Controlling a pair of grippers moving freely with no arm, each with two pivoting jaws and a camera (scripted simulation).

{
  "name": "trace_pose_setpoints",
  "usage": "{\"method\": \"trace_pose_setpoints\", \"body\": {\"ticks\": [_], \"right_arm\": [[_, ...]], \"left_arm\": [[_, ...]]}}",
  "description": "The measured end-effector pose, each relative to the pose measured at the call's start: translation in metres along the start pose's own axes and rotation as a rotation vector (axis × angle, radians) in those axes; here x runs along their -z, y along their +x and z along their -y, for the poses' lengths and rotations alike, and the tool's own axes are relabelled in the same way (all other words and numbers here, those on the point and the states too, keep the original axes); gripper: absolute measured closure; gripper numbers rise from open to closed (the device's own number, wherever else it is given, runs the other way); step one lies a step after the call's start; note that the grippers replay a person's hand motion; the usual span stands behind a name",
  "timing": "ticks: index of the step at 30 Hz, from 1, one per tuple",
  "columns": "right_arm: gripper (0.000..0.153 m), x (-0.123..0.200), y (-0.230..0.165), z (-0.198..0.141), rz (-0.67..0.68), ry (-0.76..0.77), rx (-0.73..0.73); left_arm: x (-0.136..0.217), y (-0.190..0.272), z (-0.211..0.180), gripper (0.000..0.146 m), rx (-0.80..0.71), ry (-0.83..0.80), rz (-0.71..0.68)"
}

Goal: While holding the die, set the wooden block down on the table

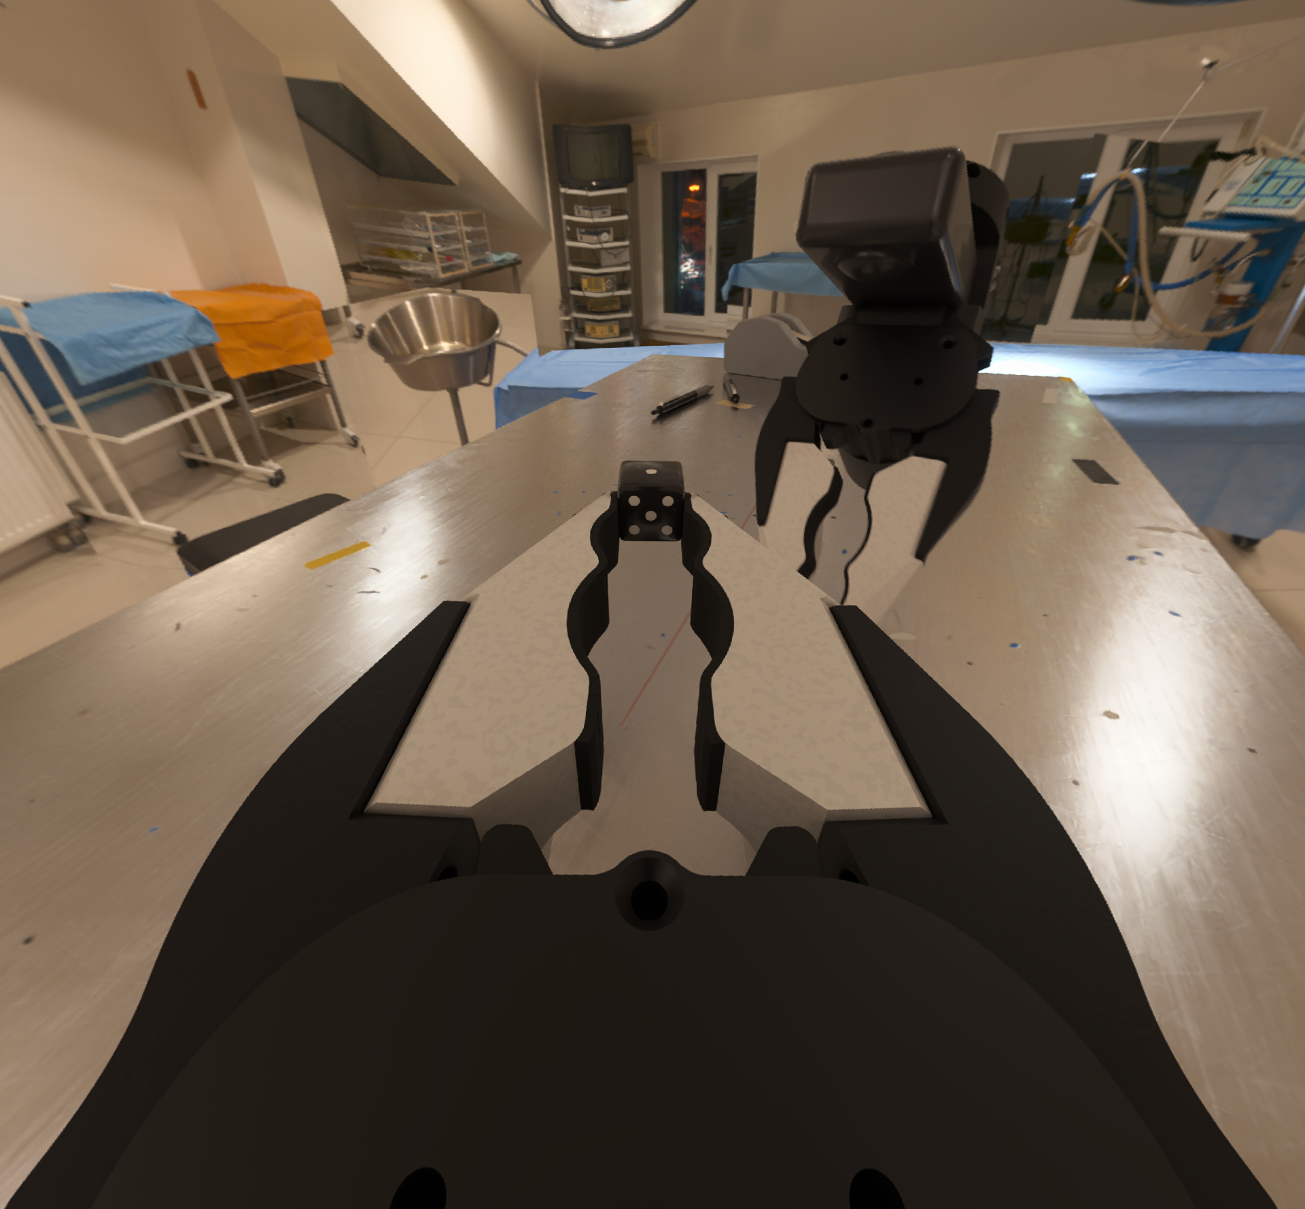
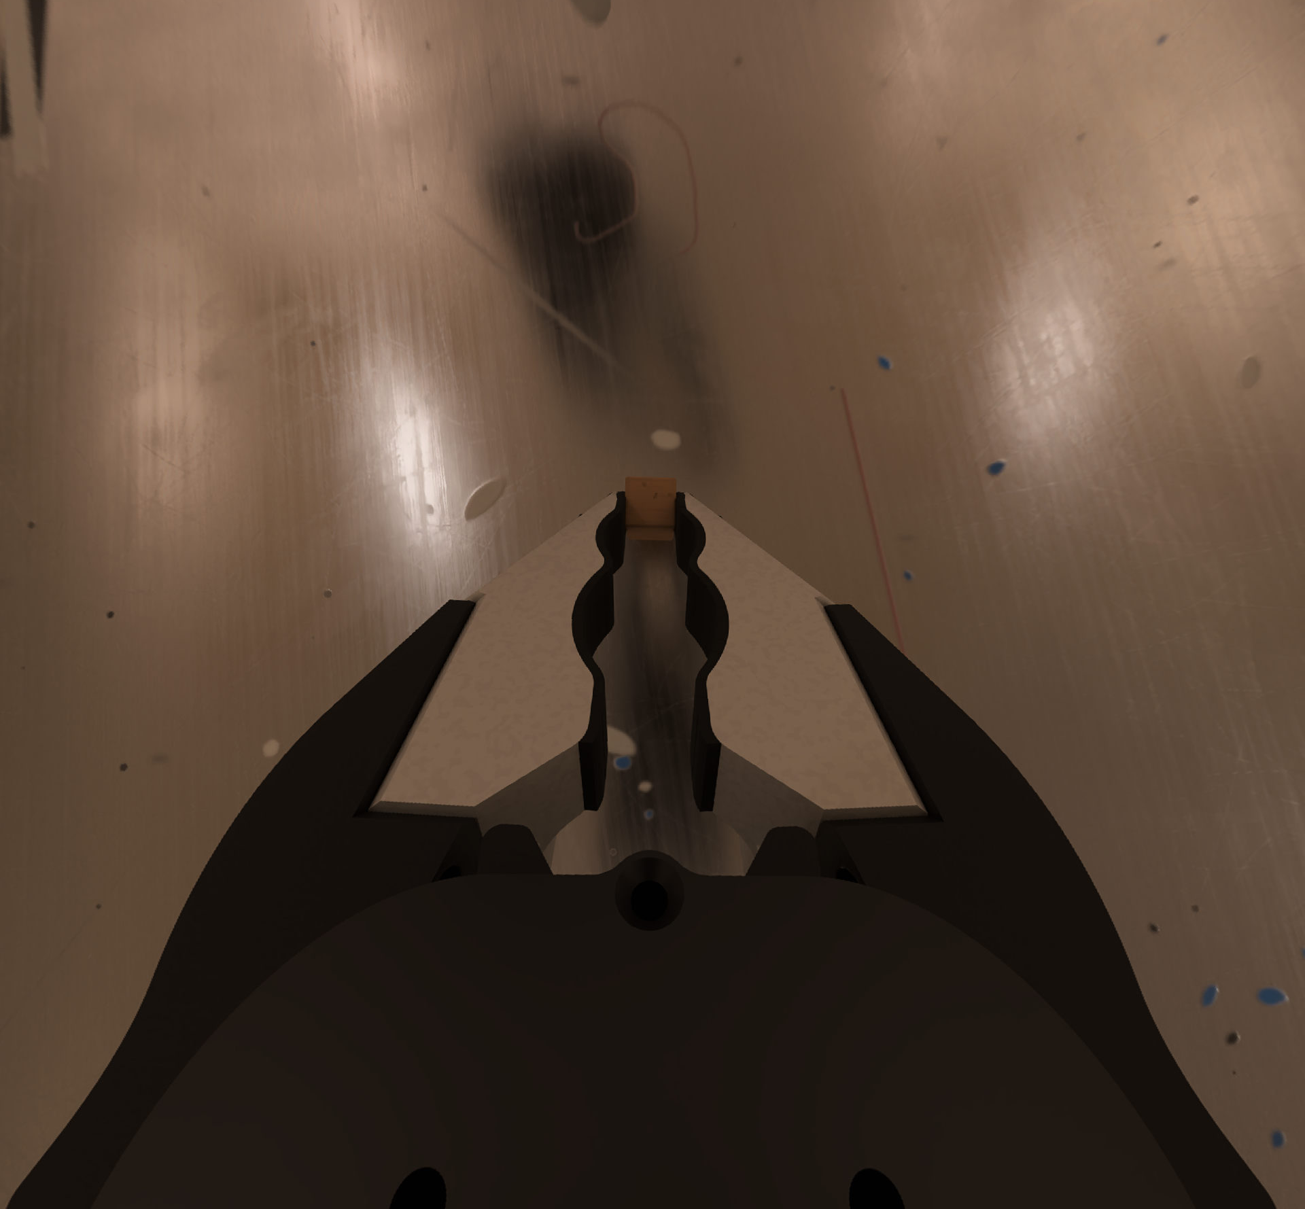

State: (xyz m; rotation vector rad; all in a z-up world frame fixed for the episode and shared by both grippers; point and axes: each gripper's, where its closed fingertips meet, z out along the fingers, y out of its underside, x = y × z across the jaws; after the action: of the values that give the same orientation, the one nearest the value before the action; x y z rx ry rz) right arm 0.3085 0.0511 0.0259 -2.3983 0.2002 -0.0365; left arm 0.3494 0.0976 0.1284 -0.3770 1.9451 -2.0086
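Observation:
My left gripper [image 1: 650, 513] is shut on a black die [image 1: 650, 501] with white pips, held at its fingertips above the metal table [image 1: 268, 652]. My right gripper [image 2: 650, 513] is shut on a small wooden block [image 2: 650, 504], held at the fingertips and pointing down at the table [image 2: 282, 328]. The right gripper also shows in the left wrist view [image 1: 833, 568], to the right of the die and beyond it, pointing down close above the table. The block is hidden in that view.
Two pens [image 1: 681, 400] and a grey device [image 1: 763, 345] lie at the table's far end. A steel basin on a stand [image 1: 434, 338] and carts with blue and orange covers [image 1: 176, 335] stand to the left. A dark blurred shadow [image 2: 565, 222] lies on the table under the right gripper.

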Motion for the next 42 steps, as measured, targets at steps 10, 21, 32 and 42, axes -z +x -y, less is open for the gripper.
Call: {"method": "trace_pose_setpoints", "body": {"ticks": [10, 21, 32, 42], "right_arm": [[0.14, 0.012, -0.001, -0.007, -0.026, 0.041, 0.117], [0.14, -0.006, -0.001, -0.012, -0.003, -0.042, 0.234], [0.132, 0.01, 0.004, 0.007, -0.072, 0.135, 0.159], [0.129, 0.083, 0.009, 0.037, -0.072, 0.783, -0.202]], "left_arm": [[-0.003, 0.004, -0.005, 0.13, 0.036, -0.019, -0.031], [-0.004, 0.005, -0.006, 0.13, 0.031, -0.025, -0.031], [-0.002, 0.005, 0.0, 0.13, 0.073, 0.013, -0.044], [0.002, 0.0, 0.005, 0.13, 0.137, 0.06, -0.034]]}}
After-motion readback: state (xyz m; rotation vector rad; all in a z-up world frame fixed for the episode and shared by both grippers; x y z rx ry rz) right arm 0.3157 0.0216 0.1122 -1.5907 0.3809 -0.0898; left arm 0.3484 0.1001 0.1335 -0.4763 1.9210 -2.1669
